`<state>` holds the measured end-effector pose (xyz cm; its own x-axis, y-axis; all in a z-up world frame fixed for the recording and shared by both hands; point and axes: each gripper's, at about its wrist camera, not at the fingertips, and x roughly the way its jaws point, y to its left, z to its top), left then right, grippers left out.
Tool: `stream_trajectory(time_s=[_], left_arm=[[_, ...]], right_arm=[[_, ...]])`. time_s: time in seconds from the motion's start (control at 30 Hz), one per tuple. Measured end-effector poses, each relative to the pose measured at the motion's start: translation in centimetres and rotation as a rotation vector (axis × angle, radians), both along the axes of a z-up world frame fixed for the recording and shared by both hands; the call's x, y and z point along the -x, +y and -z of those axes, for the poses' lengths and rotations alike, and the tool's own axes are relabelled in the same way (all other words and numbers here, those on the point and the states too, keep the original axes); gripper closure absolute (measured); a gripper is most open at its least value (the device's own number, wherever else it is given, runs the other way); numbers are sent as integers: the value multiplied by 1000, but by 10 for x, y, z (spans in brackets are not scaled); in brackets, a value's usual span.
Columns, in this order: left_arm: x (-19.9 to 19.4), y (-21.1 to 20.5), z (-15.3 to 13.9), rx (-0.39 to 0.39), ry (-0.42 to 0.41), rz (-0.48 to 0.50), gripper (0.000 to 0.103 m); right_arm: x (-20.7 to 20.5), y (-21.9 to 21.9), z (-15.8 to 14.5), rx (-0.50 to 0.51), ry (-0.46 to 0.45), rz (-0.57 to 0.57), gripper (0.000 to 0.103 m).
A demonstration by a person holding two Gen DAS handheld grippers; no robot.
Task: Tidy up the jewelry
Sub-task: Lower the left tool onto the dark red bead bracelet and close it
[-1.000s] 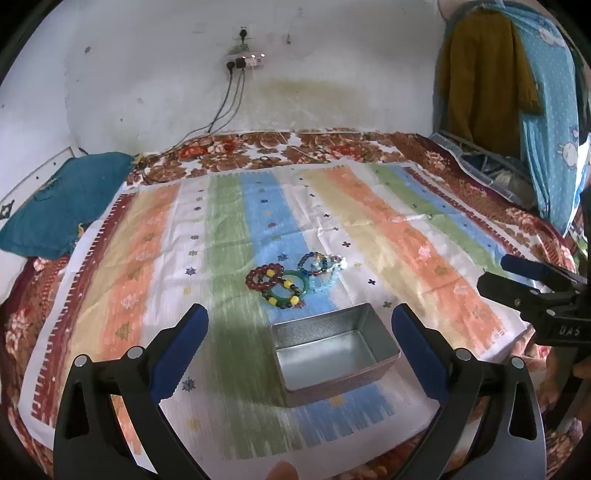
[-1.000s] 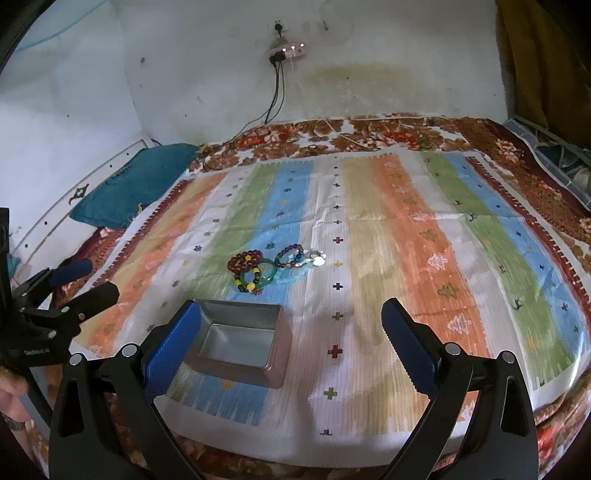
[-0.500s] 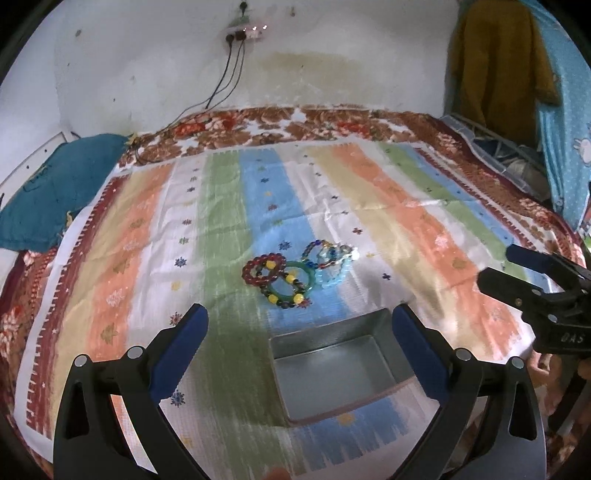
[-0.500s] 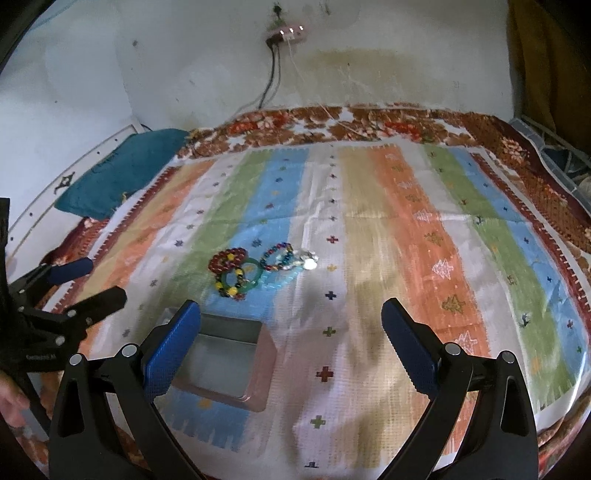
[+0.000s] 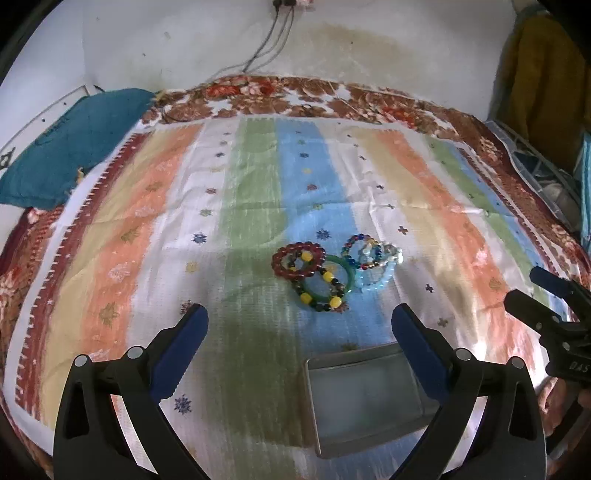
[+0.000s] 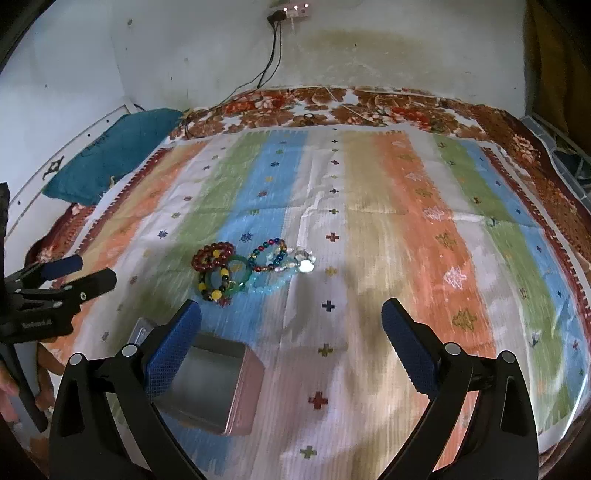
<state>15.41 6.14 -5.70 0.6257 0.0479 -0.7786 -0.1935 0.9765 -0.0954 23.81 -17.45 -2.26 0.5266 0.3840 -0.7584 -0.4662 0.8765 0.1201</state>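
A cluster of bead bracelets lies on the striped cloth: a dark red one (image 5: 298, 259), a green bangle with a yellow-and-black bead string (image 5: 325, 288), a multicoloured one (image 5: 364, 251) and a pale blue one (image 5: 373, 282). The same pile (image 6: 236, 271) shows in the right wrist view. An empty metal tin (image 5: 364, 393) (image 6: 210, 380) sits on the cloth nearer than the bracelets. My left gripper (image 5: 299, 332) is open above the cloth, short of the bracelets. My right gripper (image 6: 291, 332) is open too, with the tin beside its left finger.
The striped cloth (image 5: 147, 229) covers a floral bedspread (image 6: 369, 105). A teal pillow (image 5: 74, 147) lies at the far left. Cables hang from a wall socket (image 6: 288, 9). Clothes hang at the right (image 5: 535, 92).
Both grippers have moved forward and lower toward the bracelets; the tin has slid down toward the bottom of each view. Both stay open.
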Motion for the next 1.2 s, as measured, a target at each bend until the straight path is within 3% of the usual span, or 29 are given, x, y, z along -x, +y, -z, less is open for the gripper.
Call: stream_trajectory(time_s=[0.47,0.7,1.03,1.2], left_arm=[[-30,34,21,9,80,-102,6],[-44,49,24,17,81,-160,6],[-75,61,55,88,200,-180,6],[-89,53,63,28,240,-169,7]], right_arm=[[-37,22,19,9,75,-18,4],[-54,35,25,8,91,-19,4],[-75,52,39,27,122,-43,4],[-83,64,46,40,132,-62,4]])
